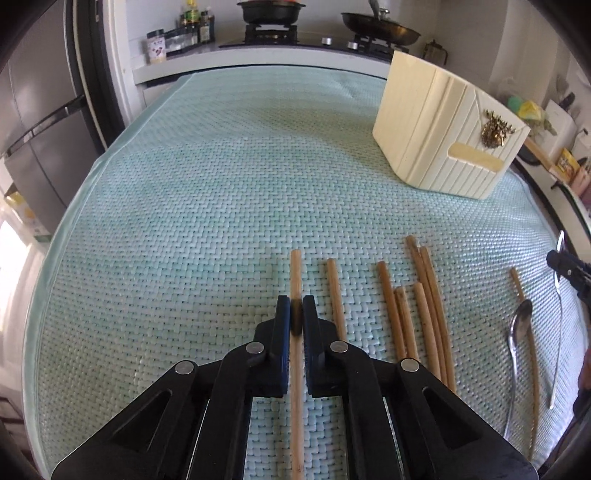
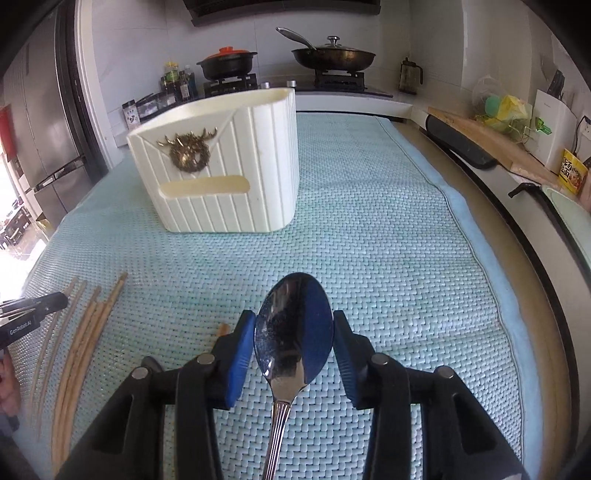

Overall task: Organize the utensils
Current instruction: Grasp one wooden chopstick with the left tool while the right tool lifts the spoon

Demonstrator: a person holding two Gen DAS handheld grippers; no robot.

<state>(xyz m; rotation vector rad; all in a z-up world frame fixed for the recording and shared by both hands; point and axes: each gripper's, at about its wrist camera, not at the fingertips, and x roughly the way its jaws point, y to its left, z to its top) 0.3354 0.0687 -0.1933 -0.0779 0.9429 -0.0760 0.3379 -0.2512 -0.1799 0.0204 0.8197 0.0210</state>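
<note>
Left wrist view
Left tool (image 1: pixel 296 306): seen at the lower centre of the frame, its blue pads clamped together on a single chopstick (image 1: pixel 295 273).
Held chopstick: it runs straight up the frame between the pads, its far end showing above them and its near end leaving the bottom edge.
Loose chopsticks (image 1: pixel 424 306): laid in a rough fan right of the tool on the woven mat (image 1: pixel 203 192); the nearest one (image 1: pixel 336 295) lies just beside the right finger.
Spoons: one spoon (image 1: pixel 519 325) lies at the lower right with another chopstick across it; a second spoon (image 1: pixel 557 314) is held at the right edge by the right tool (image 1: pixel 565 264), of which only a dark tip is seen.
Utensil holder (image 1: pixel 447 144): a cream ribbed box with a gold ornament, standing at the upper right, well apart from the chopsticks, with bare mat between.
Background: a stove with a pot (image 1: pixel 271 13) and a pan (image 1: pixel 380 26) along the top, bottles at the upper left.

Right wrist view
Right tool (image 2: pixel 294 341): at the lower centre, pads partly apart and pressed against the two sides of the spoon bowl (image 2: pixel 294 328).
Spoon: the bowl faces the camera, the handle runs down out of the frame.
Utensil holder (image 2: pixel 221 166): upper left of centre, upright on the worktop mat (image 2: pixel 388 229), nothing lying between it and the spoon.
Chopsticks (image 2: pixel 88 325): grouped at the lower left, near the left tool (image 2: pixel 33 310) at the left edge.
Right side: a cutting board (image 2: pixel 491 140) and bags beyond the mat edge.
</note>
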